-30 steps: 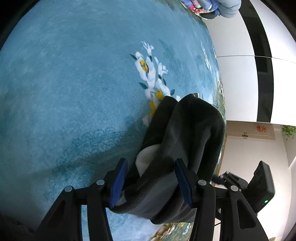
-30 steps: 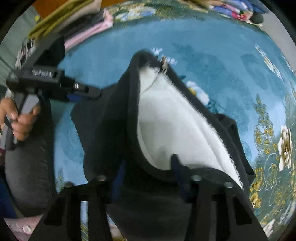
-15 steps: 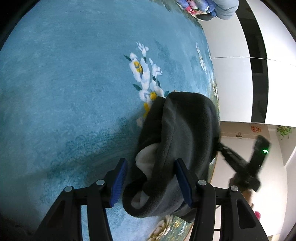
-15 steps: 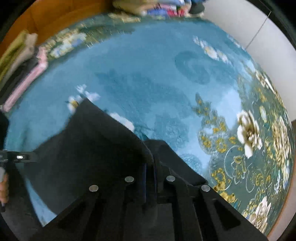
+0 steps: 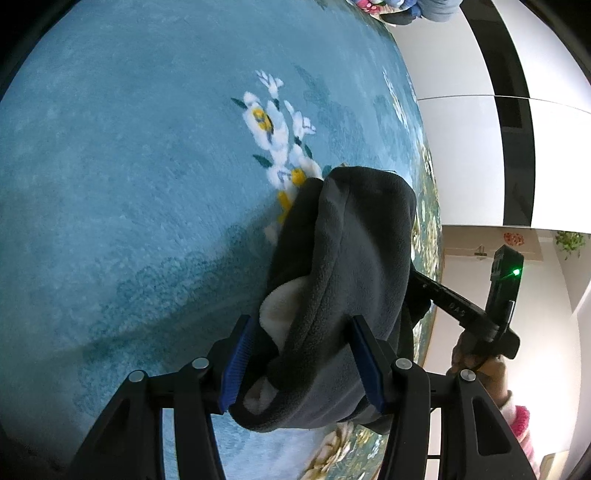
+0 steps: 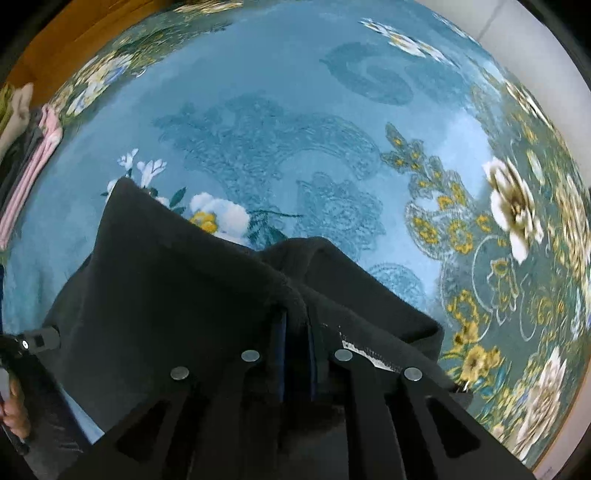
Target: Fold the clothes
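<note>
A dark grey fleece garment [image 5: 354, 266] with a cream lining hangs bunched above the blue flowered carpet. In the left wrist view it lies between my left gripper's [image 5: 301, 360] blue pads, which stand wide apart around the bundle. In the right wrist view the same garment [image 6: 173, 291] drapes over my right gripper [image 6: 295, 332], whose pads are shut tight on a fold of its edge. The right gripper's body also shows in the left wrist view [image 5: 476, 314], beyond the garment.
The blue carpet [image 6: 280, 110] with white and gold flowers spreads under everything. Folded pink and grey clothes [image 6: 26, 155] lie at its left edge. A pile of colourful clothes [image 5: 399, 7] lies at the far end, by a white wall [image 5: 461, 162].
The right gripper has closed on the garment's edge and lifted it; the white lining turned out of the right view. The garment has bunched up taller between the left pads.
</note>
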Available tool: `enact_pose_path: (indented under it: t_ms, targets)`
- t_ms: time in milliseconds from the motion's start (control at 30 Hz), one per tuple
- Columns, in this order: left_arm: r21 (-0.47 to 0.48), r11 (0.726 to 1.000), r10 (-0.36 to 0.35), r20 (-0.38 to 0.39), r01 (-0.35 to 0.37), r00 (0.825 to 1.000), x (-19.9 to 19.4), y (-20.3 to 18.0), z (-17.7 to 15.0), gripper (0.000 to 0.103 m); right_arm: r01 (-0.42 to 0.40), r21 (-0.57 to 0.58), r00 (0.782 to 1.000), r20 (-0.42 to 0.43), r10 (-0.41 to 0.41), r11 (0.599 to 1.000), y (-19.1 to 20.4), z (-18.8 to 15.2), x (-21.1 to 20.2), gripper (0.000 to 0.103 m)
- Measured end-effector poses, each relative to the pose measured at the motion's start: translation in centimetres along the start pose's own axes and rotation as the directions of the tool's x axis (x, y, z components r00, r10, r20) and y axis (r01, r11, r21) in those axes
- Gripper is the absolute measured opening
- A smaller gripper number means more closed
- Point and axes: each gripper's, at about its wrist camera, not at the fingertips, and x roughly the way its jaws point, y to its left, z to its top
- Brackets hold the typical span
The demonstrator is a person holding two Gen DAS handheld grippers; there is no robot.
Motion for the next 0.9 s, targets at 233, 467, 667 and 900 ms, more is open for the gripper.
enact_pose_path:
  t_ms: [233, 467, 667, 900]
  targets:
    - [0.011, 1.0, -0.005, -0.013, 0.005, 1.0, 0.2, -0.2, -0.1, 0.057, -0.15, 0.105, 0.984, 0.11, 0.138, 0.983, -1.8, -1.2, -4.9, 0.028]
    - [0.068, 0.998, 0.013, -0.033, -0.011, 0.999, 0.7, -1.2, -0.3, 0.055, -0.22, 0.37, 0.967, 0.206, 0.152, 0.903, -8.6, -10.3, -6.9, 0.035]
    - [0.089, 0.996, 0.023, -0.03, -0.02, 0.999, 0.6, -1.5, -0.4, 0.055, -0.228, 0.64, 0.972, 0.196, 0.131, 0.734, -14.7, -20.7, -5.6, 0.048]
    - [0.091, 0.995, 0.045, -0.037, -0.041, 0.998, 0.9, -1.5, -0.4, 0.055, -0.33, 0.758, 0.944, 0.265, 0.197, 0.563, -16.9, -27.6, -3.6, 0.059]
